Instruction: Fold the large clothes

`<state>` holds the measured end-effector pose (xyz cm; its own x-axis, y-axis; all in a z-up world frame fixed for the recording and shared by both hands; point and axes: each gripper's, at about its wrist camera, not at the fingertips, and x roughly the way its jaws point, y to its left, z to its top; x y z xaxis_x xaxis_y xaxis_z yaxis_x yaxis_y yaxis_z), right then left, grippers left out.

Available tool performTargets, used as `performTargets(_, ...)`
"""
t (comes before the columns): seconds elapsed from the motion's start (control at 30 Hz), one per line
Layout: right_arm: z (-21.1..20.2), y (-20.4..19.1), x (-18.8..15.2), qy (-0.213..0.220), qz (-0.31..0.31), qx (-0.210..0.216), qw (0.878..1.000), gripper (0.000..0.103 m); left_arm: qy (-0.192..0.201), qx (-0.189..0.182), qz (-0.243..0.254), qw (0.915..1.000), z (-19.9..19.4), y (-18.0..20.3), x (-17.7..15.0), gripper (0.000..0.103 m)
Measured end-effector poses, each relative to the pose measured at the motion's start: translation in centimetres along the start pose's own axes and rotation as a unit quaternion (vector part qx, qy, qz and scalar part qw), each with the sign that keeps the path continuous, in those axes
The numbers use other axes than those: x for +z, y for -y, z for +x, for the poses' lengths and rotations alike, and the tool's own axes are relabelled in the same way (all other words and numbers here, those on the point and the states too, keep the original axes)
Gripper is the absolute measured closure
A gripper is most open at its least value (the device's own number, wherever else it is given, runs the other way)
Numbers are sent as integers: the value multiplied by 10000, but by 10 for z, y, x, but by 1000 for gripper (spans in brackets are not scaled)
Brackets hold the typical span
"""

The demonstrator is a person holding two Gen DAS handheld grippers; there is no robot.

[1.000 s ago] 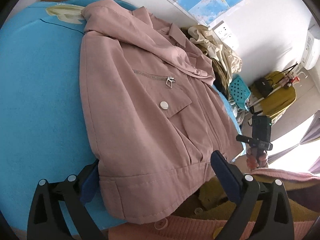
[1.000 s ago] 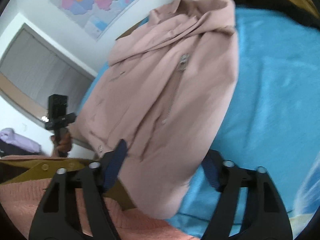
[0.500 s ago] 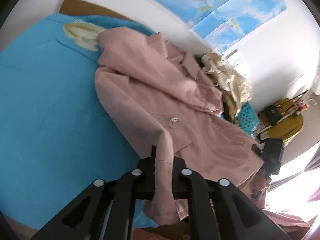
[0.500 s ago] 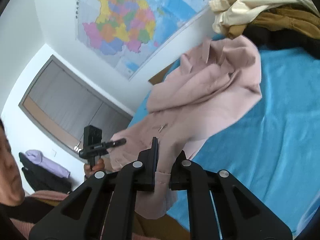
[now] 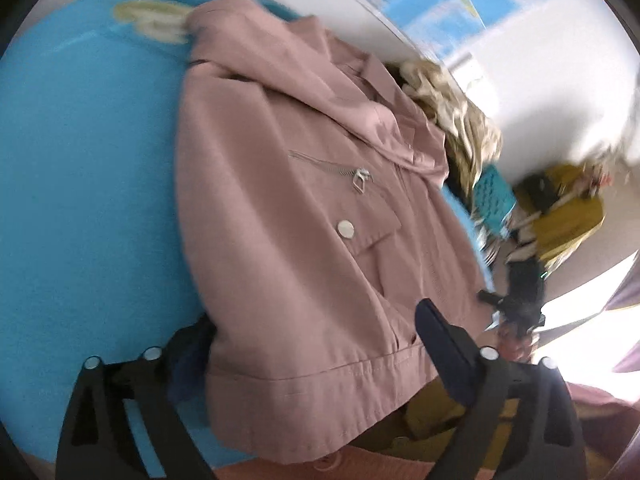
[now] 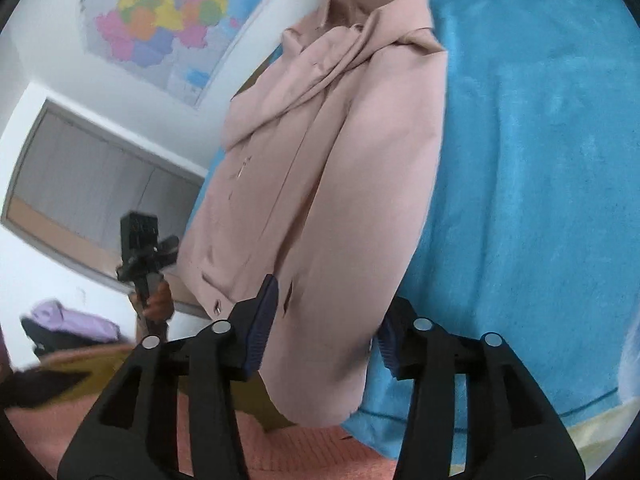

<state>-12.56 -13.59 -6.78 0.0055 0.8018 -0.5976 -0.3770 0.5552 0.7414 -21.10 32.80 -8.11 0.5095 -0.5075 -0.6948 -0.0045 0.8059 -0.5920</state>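
Claws: left claw (image 5: 316, 354) and right claw (image 6: 324, 320) just reopening, released, straddling hem | pink jacket (image 5: 304, 208) lying on blue bed (image 5: 80, 184) | risk: hem is overhanging edge, likely slipping off.

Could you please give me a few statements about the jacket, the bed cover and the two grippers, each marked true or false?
1. The pink jacket lies on a blue bed cover. True.
2. The left gripper is clamped shut on the hem. False: its jaws stand wide open, the hem between them, having just reopened.
3. The jacket's pocket flap carries a round white snap button. True.
4. The right gripper is empty, with no cloth between its fingers. False: the jacket's lower edge lies between its open fingers.
5. A green towel covers the jacket. False: nothing covers it.
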Motion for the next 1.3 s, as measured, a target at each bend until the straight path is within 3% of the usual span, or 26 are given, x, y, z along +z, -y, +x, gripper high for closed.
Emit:
performTargets(0.07,6,-5,-1,-59,-114,93,9999,72,19,101,90,9999,3,8,-2,17)
performTargets(0.1,11,-7,0,-83,-124,114,9998,89,-5,93,84,9999,5,10,-2,43)
performTargets(0.13,12,-6,1,-59,-94,183,9998,94,23,188,48,9998,5,10,-2,82)
performTargets(0.17,13,-6,2,-5,-24,320,9995,94,82,408,-47,9991,4,10,-1,92)
performTargets(0.23,14,-15,9,117,-22,532,9985,96,298,545,-171,9979,-3,12,-1,98)
performTargets(0.27,7,-24,11,253,-120,772,9966,96,399,523,-193,9976,-9,14,0,98)
performTargets(0.43,-22,-73,20,738,-768,1080,9884,96,1124,7,-236,9934,-60,34,2,99)
performTargets(0.57,-40,-91,16,958,-956,1539,9788,96,1551,-198,-162,9876,-96,48,0,99)
performTargets(0.63,-42,-90,14,981,-902,1565,9787,96,1648,-446,-241,9850,-106,47,-1,99)
performTargets(0.9,-38,-75,44,991,-433,1439,9837,96,1217,-523,-577,9895,-86,37,38,98)
performTargets(1.3,-24,-71,178,1380,-169,1167,9834,95,1051,18,-507,9932,-80,35,170,96)
